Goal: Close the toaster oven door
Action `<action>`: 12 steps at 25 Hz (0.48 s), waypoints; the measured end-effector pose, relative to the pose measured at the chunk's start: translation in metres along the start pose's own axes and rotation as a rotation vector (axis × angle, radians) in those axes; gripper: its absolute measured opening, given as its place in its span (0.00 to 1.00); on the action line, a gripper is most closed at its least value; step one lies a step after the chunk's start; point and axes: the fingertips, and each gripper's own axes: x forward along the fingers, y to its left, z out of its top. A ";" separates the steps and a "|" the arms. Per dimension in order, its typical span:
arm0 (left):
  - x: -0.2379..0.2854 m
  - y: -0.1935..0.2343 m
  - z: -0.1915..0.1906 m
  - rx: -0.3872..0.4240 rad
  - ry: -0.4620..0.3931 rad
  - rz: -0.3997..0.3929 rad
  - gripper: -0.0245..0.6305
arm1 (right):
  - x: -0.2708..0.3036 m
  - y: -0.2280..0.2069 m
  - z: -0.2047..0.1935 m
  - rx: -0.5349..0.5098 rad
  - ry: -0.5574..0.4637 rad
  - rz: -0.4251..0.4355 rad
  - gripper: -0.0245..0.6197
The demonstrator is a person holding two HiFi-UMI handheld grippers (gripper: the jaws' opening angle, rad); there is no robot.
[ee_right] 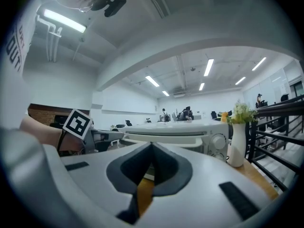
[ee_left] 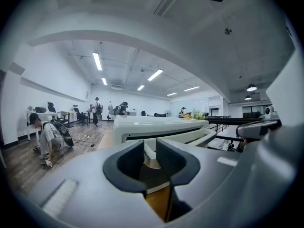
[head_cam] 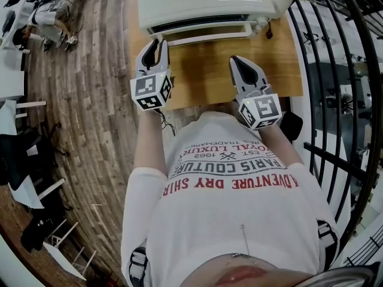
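The left tool (head_cam: pixel 157 45), jaws half apart and holding nothing, hovers just short of the toaster oven door (head_cam: pixel 203 36), seemingly ajar and yet to be shut, while the right tool (head_cam: pixel 238 62) waits closed, empty.

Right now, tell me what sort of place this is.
Probably an open-plan office or lab, not a kitchen: desks with chairs line the wall, long strip lights run across the ceiling, and the toaster oven sits on a small wooden table beside a black railing.
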 end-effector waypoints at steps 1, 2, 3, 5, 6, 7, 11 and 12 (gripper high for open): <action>0.002 0.001 0.001 -0.006 0.003 -0.002 0.17 | 0.000 -0.002 -0.001 0.010 0.003 -0.003 0.02; 0.005 0.003 0.003 -0.013 0.007 -0.005 0.17 | 0.001 -0.004 -0.001 0.026 0.006 -0.006 0.02; 0.007 0.004 0.004 -0.018 0.013 -0.009 0.17 | 0.001 -0.005 -0.001 0.043 0.009 -0.009 0.02; 0.012 0.007 0.006 -0.025 0.024 -0.014 0.17 | 0.001 -0.009 -0.001 0.064 0.013 -0.016 0.02; 0.014 0.008 0.007 -0.028 0.027 -0.013 0.17 | 0.001 -0.010 -0.001 0.067 0.013 -0.019 0.02; 0.016 0.009 0.008 -0.029 0.028 -0.012 0.17 | 0.000 -0.011 -0.001 0.067 0.014 -0.022 0.02; 0.022 0.013 0.012 -0.031 0.025 -0.007 0.17 | -0.001 -0.016 0.000 0.070 0.015 -0.029 0.02; 0.023 0.013 0.012 -0.029 0.026 -0.007 0.17 | -0.001 -0.016 0.000 0.071 0.017 -0.030 0.02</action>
